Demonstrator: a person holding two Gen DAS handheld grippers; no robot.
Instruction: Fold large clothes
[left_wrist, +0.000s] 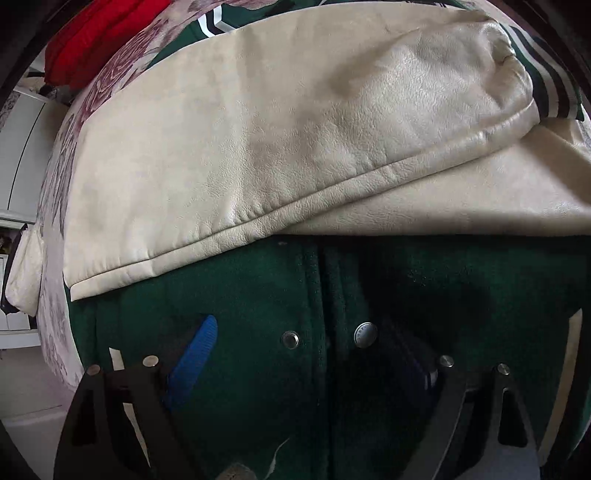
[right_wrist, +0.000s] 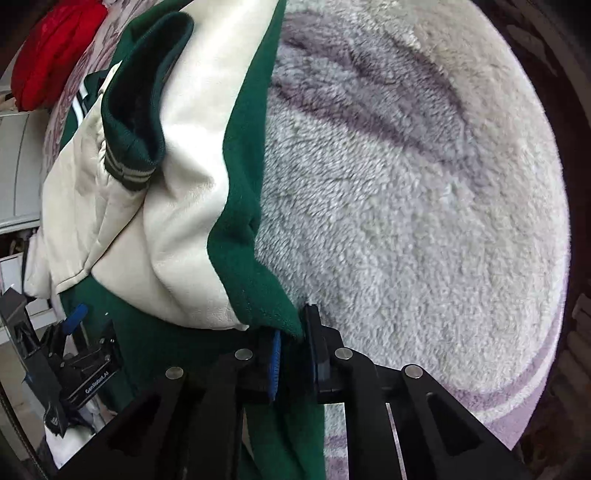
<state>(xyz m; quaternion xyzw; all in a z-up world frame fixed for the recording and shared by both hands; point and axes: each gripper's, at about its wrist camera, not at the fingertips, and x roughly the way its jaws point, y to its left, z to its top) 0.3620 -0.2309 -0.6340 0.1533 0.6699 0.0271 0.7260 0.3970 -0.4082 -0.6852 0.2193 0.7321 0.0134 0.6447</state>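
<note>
Fleecy grey blanket (right_wrist: 406, 206) covers the bed, and the green jacket (left_wrist: 258, 350) lies on it, front up, snaps showing. Both cream sleeves (left_wrist: 277, 147) look already crossed over the chest, so the sleeve folds seem done; folding the body in half is, I'd judge, still ahead. Right gripper (right_wrist: 293, 350) has its fingers pressed together, pinching the jacket's green side edge near the blanket. Left gripper (left_wrist: 306, 354) hangs over the snap placket with fingers spread wide, gripping nothing. A red garment (left_wrist: 99, 37) sits at the far end. Hem and collar are cut off, and shadow hides the left gripper's far finger.
</note>
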